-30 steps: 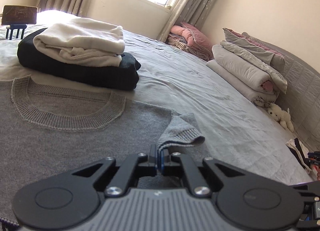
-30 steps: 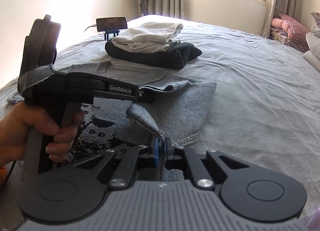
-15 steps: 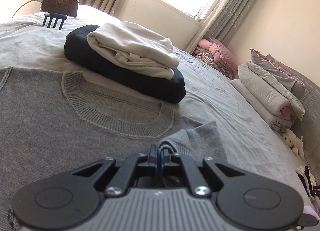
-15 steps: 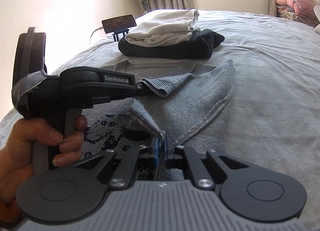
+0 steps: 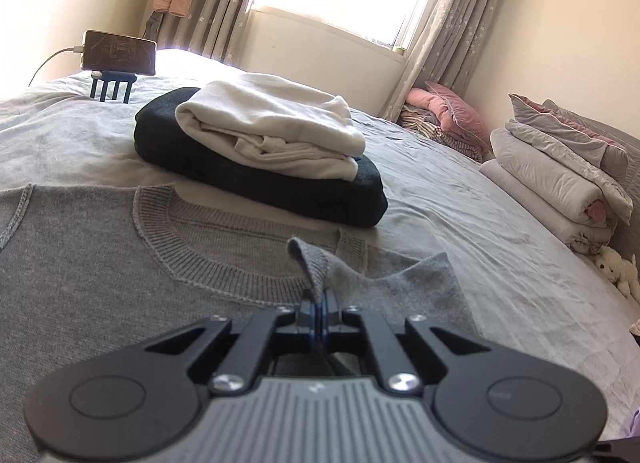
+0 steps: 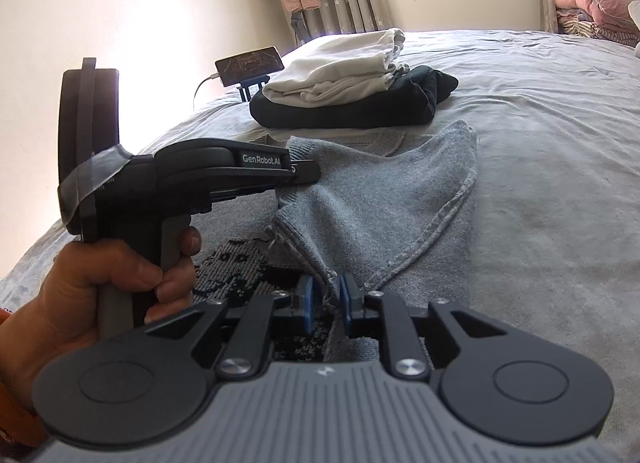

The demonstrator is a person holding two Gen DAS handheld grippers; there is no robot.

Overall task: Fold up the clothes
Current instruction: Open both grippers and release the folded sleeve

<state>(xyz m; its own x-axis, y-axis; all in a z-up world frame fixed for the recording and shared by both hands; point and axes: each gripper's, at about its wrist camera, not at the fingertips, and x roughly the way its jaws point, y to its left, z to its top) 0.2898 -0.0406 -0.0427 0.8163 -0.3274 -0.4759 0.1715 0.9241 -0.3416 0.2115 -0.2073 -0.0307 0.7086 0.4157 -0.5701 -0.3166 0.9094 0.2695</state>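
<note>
A grey knit sweater (image 5: pixel 100 263) lies flat on the bed, neckline toward the far side. Its right side is folded over the body (image 6: pixel 380 207), with a dark patterned part showing underneath. My left gripper (image 5: pixel 320 305) is shut on a raised pinch of the sweater's edge near the collar. The right wrist view shows it from the side (image 6: pixel 310 173), held by a hand (image 6: pixel 100 295). My right gripper (image 6: pixel 325 301) is low at the sweater's hem. Its jaws are opening, and the hem edge hangs loose between the blue pads (image 6: pixel 307 303).
A folded white garment (image 5: pixel 272 123) sits on a folded dark one (image 5: pixel 260 183) just beyond the collar. A phone on a stand (image 5: pixel 118 53) is at the far left. Folded bedding (image 5: pixel 560 167), pillows (image 5: pixel 444 111) and a plush toy (image 5: pixel 616 269) line the right side.
Both grippers carried the sweater's right side leftward over its body. The right gripper's jaws, shut on the hem before, have now parted. The left stays shut on the cloth.
</note>
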